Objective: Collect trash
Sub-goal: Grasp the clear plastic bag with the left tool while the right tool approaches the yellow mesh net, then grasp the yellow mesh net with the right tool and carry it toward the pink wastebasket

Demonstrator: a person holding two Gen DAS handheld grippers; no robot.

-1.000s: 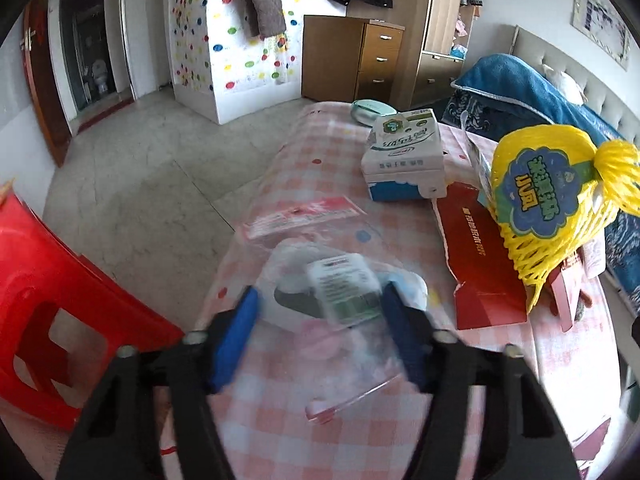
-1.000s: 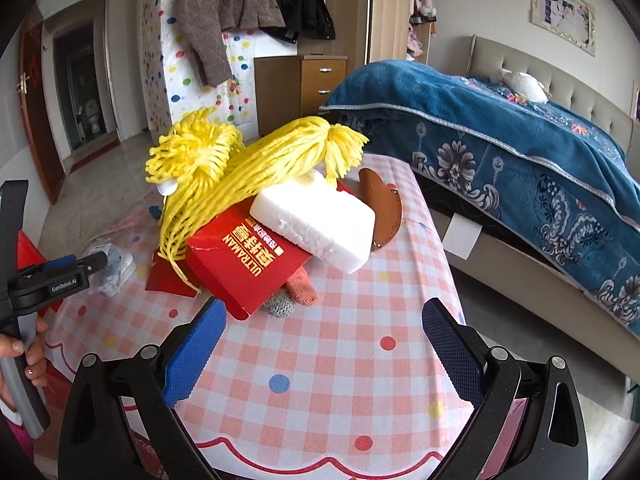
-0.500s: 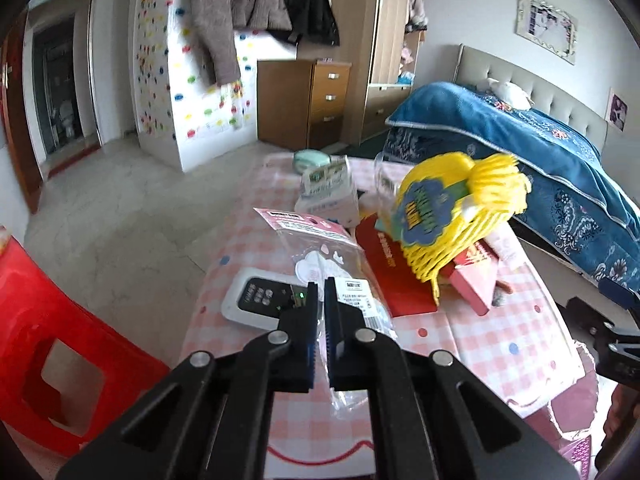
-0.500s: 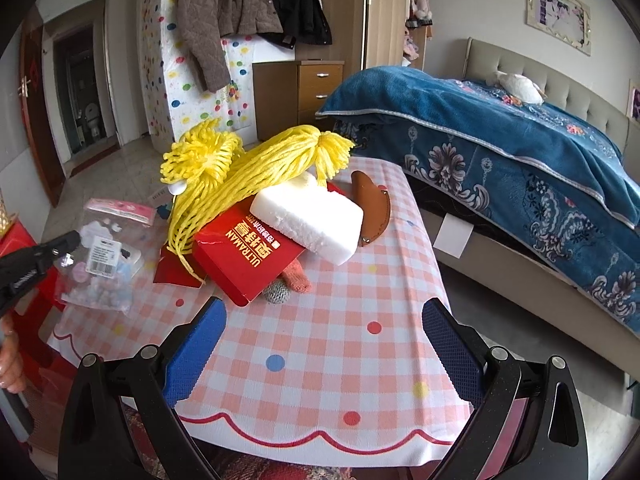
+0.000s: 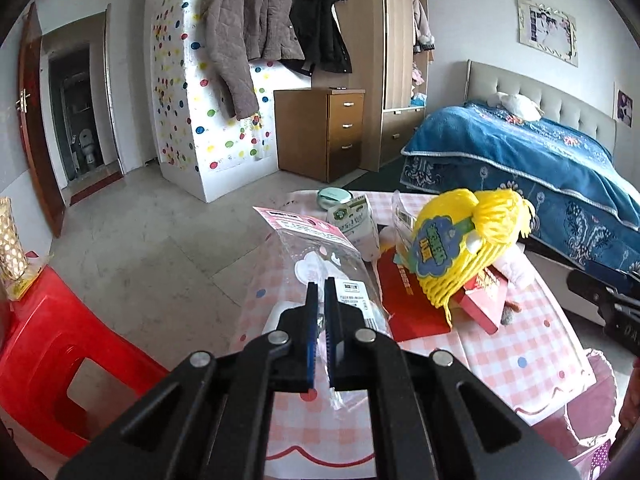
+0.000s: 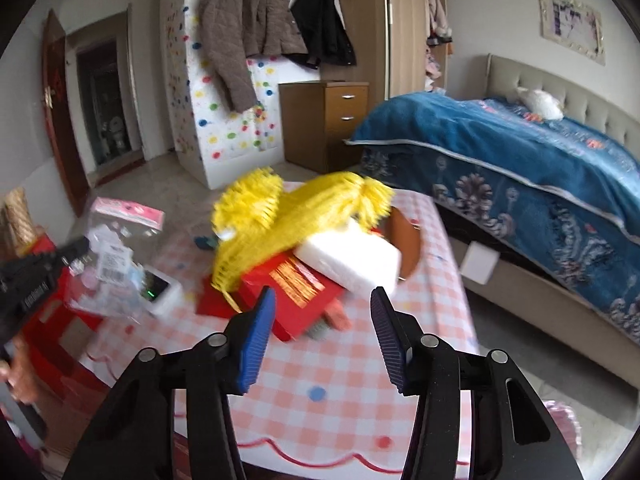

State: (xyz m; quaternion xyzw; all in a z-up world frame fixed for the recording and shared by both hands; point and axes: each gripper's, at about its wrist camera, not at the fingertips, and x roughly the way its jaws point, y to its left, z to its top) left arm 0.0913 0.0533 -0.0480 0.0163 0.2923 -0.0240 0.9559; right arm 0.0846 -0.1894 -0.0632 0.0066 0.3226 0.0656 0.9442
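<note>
a bedroom in soft daylight, with pale grey walls (image 5: 472,20) and a floor (image 5: 160,240) of large grey tiles. a bed (image 5: 532,160) with a padded beige headboard (image 6: 560,96) carries a blue patterned cover. a brown chest of drawers (image 5: 320,132) stands beside a tall wooden wardrobe (image 5: 400,60). coats (image 5: 248,32) hang over a white panel (image 5: 228,120) covered with coloured dots. a dark red door (image 5: 34,120) stands open at a doorway. framed pictures (image 5: 548,28) hang on the wall.

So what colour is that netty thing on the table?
The net is bright yellow; the left wrist view shows it best.
</note>
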